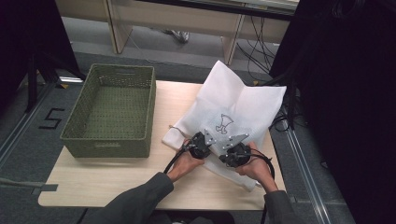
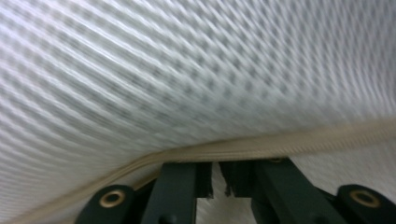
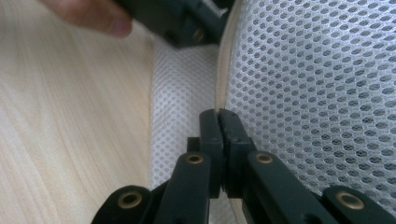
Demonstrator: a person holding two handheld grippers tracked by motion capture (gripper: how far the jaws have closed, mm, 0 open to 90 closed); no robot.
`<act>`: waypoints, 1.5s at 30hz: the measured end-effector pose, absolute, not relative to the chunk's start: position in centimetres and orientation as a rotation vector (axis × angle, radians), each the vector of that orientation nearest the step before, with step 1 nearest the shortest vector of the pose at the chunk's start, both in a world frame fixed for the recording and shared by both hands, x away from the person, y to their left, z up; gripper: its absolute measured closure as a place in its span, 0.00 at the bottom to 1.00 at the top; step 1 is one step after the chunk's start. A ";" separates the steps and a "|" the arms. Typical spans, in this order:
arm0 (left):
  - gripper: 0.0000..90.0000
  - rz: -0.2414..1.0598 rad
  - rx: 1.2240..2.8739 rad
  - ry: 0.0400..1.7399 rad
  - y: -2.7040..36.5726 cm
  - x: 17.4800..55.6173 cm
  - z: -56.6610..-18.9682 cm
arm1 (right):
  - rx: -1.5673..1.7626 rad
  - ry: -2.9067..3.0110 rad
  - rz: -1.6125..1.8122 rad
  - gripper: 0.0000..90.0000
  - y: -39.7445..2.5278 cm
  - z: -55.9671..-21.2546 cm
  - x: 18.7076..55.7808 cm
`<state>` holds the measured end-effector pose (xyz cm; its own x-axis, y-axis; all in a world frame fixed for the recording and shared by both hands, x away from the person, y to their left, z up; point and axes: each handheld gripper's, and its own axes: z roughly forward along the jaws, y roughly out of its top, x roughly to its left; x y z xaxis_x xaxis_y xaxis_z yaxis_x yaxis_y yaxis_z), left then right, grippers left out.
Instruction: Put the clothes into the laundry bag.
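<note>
1. Two grippers meet at the near edge of a white mesh-fabric bag with a beige zipper (image 1: 236, 109), which lies flat on the right half of the light wooden desk (image 1: 116, 179), beside a green woven rectangular basket (image 1: 112, 109).
2. By its look the bag is light, soft and floppy; it will sag and fold when lifted, so the stiffer beige zipper seam (image 3: 222, 70) is the surest place to take hold.
3. The right gripper (image 3: 218, 114) has its fingers pressed together, pinching that seam.
4. The left gripper (image 2: 215, 175) shows fingers slightly spread just under the zipper line; whether they grip it I cannot tell.
5. A small black printed figure (image 1: 224, 123) marks the bag's upper face.
</note>
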<state>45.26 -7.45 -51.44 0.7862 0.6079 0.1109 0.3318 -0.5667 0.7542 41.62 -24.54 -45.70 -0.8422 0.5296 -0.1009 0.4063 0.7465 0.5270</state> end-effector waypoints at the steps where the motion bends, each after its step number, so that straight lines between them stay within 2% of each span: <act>1: 0.86 0.442 2.205 0.701 -7.2 45.1 -51.4 | 0.728 2.707 0.732 1.00 -24.6 -45.8 41.7; 3: 0.78 0.411 2.213 0.700 -6.6 44.6 -51.0 | 0.713 2.708 0.721 1.00 -24.5 -46.0 41.7; 7: 0.72 0.440 2.256 0.611 -4.6 43.3 -49.7 | 0.715 2.710 0.697 0.99 -24.2 -46.4 41.7; 14: 0.67 0.361 2.267 0.619 -2.3 43.0 -49.3 | 0.705 2.722 0.669 0.99 -24.3 -46.8 42.3; 17: 0.74 0.330 2.299 0.625 -2.4 43.7 -50.4 | 0.736 2.715 0.648 0.99 -24.2 -47.0 42.4; 21: 0.90 0.304 2.301 0.618 -2.8 43.8 -50.9 | 0.766 2.696 0.635 0.99 -24.2 -47.2 42.8; 26: 0.97 0.325 2.343 0.573 -2.8 42.0 -50.7 | 0.755 2.687 0.629 0.99 -24.4 -47.4 43.0; 30: 0.97 0.372 2.347 0.539 -3.1 38.6 -50.7 | 0.782 2.688 0.612 0.99 -24.4 -47.7 42.8; 33: 0.98 0.341 2.354 0.525 -3.0 37.2 -50.7 | 0.754 2.677 0.602 0.99 -24.3 -47.8 42.9; 36: 0.98 0.355 2.370 0.487 -2.8 37.0 -50.7 | 0.795 2.650 0.589 0.99 -24.3 -47.9 43.3; 45: 0.95 0.315 2.356 0.512 -2.6 37.4 -50.7 | 0.824 2.599 0.575 0.99 -24.7 -47.6 44.6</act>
<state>37.37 -2.62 -50.70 0.8926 0.4431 0.0839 0.2740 -0.6806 0.6795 44.63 -24.72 -47.58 -0.7681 0.6063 -0.2059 0.4628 0.7479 0.4760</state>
